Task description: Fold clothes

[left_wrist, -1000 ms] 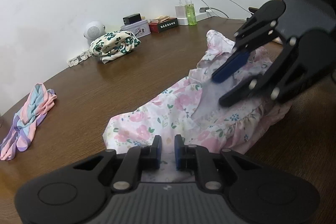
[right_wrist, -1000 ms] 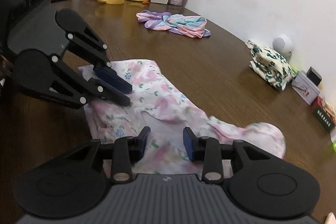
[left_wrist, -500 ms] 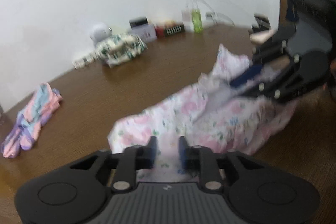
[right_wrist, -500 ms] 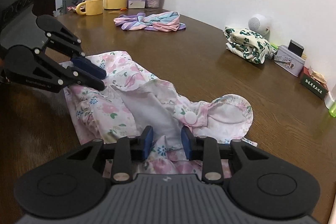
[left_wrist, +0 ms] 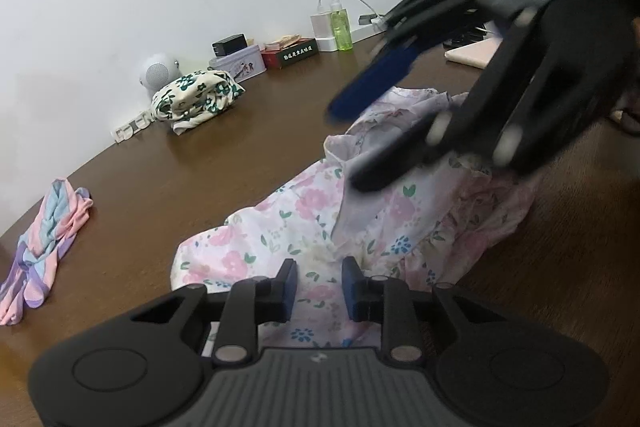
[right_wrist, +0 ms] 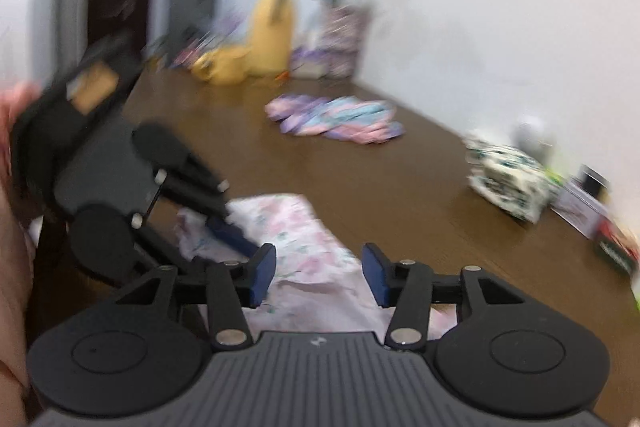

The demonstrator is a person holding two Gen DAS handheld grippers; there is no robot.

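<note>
A pink floral garment (left_wrist: 304,227) lies crumpled on the brown table (left_wrist: 200,171); it also shows in the right wrist view (right_wrist: 296,239). My left gripper (left_wrist: 318,285) is low over its near edge, jaws a little apart with cloth lying between them, not pinched. My right gripper (right_wrist: 318,273) is open and empty, raised above the garment; it shows blurred in the left wrist view (left_wrist: 360,143). The left gripper shows in the right wrist view (right_wrist: 228,227) resting on the garment.
A folded cream-and-green floral garment (left_wrist: 196,99) and a pastel striped garment (left_wrist: 48,239) lie farther off. Boxes, a tin (left_wrist: 240,65), a green bottle (left_wrist: 341,27), a speaker and cables line the wall. A yellow jug (right_wrist: 272,39) and vase stand at the far end.
My right gripper opened wide and lifted up off the garment, moving fast. My left gripper's jaws opened slightly from a near-shut grip. The garment bunched a little.
</note>
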